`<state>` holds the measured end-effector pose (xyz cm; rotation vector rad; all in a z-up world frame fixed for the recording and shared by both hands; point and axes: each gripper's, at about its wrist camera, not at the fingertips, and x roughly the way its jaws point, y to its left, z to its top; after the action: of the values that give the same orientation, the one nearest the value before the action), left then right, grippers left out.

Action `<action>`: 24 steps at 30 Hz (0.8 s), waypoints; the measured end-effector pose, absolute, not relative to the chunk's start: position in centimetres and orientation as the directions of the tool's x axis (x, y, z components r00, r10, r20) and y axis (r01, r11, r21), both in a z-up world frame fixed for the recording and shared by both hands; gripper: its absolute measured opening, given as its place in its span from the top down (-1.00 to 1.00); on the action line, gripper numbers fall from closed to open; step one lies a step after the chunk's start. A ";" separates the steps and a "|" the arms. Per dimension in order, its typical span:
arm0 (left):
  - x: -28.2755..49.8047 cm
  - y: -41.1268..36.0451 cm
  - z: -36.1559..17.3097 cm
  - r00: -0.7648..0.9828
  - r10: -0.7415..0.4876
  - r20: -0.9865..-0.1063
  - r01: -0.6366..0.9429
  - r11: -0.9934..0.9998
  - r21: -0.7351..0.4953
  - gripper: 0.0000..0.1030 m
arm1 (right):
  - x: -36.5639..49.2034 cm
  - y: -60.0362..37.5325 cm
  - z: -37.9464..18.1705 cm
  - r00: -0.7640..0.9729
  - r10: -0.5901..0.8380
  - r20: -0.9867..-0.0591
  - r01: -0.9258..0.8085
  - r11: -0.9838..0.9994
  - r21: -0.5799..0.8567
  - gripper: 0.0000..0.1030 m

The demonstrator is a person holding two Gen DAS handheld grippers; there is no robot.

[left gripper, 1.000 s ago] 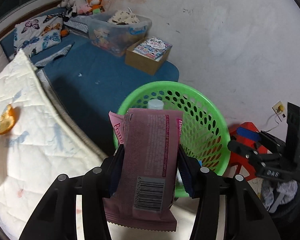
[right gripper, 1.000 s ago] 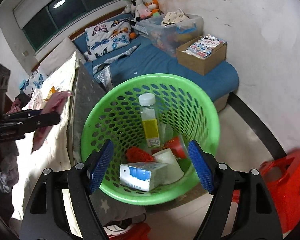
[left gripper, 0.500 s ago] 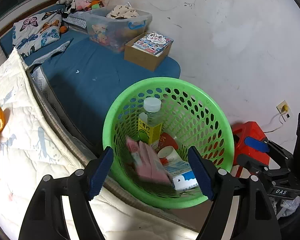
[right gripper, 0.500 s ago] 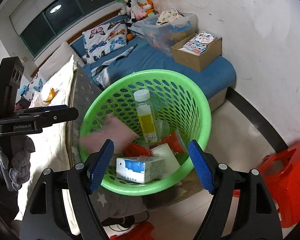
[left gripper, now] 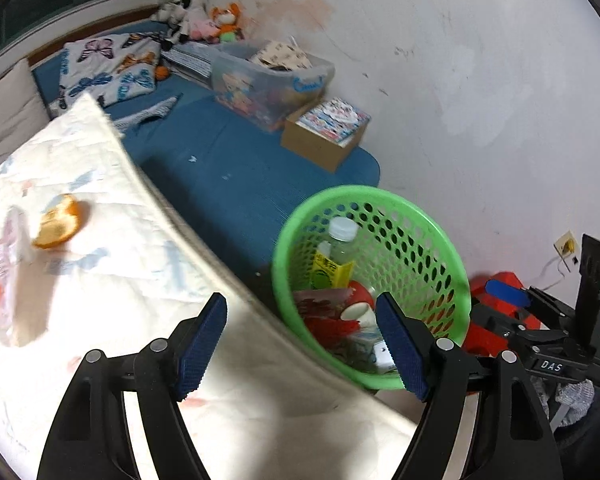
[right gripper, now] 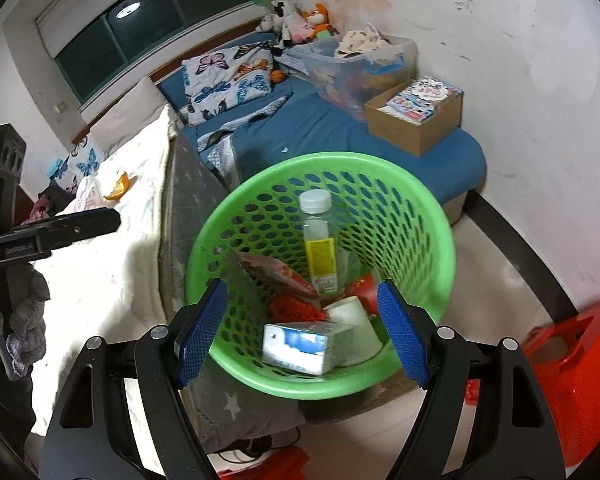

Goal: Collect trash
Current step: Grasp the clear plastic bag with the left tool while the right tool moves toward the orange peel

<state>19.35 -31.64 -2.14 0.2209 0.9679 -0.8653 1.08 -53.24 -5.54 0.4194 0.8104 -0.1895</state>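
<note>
We are holding both grippers, left point(left gripper: 302, 342) and right point(right gripper: 302, 330), jaws spread, over basket point(right gripper: 440, 240), "DAS" lettering showing on the right gripper, bottle point(right gripper: 320, 240) label unreadable.

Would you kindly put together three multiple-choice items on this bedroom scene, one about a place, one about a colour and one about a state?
1. Where does the orange peel lie?
A. in the basket
B. on the white quilt
C. in the cardboard box

2. What colour is the basket?
A. green
B. blue
C. red

3. How does the left gripper stand?
A. shut on a pink wrapper
B. shut on the bottle
C. open, holding nothing

Answers:
1 B: the peel rests on the white quilt, well left of the basket.
2 A: its perforated wall and rim are bright green in both views.
3 C: its blue pads are wide apart with nothing between them, and the pink wrapper lies inside the basket beside the bottle.
</note>
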 end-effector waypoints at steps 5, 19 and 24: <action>19.9 -28.2 -1.2 0.356 -0.522 -0.775 0.695 0.703 -0.153 -0.44 | 2.7 -51.4 -5.1 0.678 0.020 -0.734 0.278 0.918 0.282 -0.50; 26.8 -18.8 -1.8 0.595 -0.310 -0.742 0.477 0.879 0.015 -0.52 | 7.2 -46.2 -3.6 0.677 0.088 -0.731 0.143 0.958 0.248 -0.51; 29.0 -17.0 -2.8 0.606 -0.261 -0.751 0.436 0.899 0.040 -0.64 | 9.0 -44.7 -3.7 0.666 0.106 -0.738 0.110 0.965 0.237 -0.51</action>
<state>29.02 -17.01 -2.82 0.2292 0.8271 -0.4069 9.00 -44.70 -3.71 0.2724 0.8447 -0.0022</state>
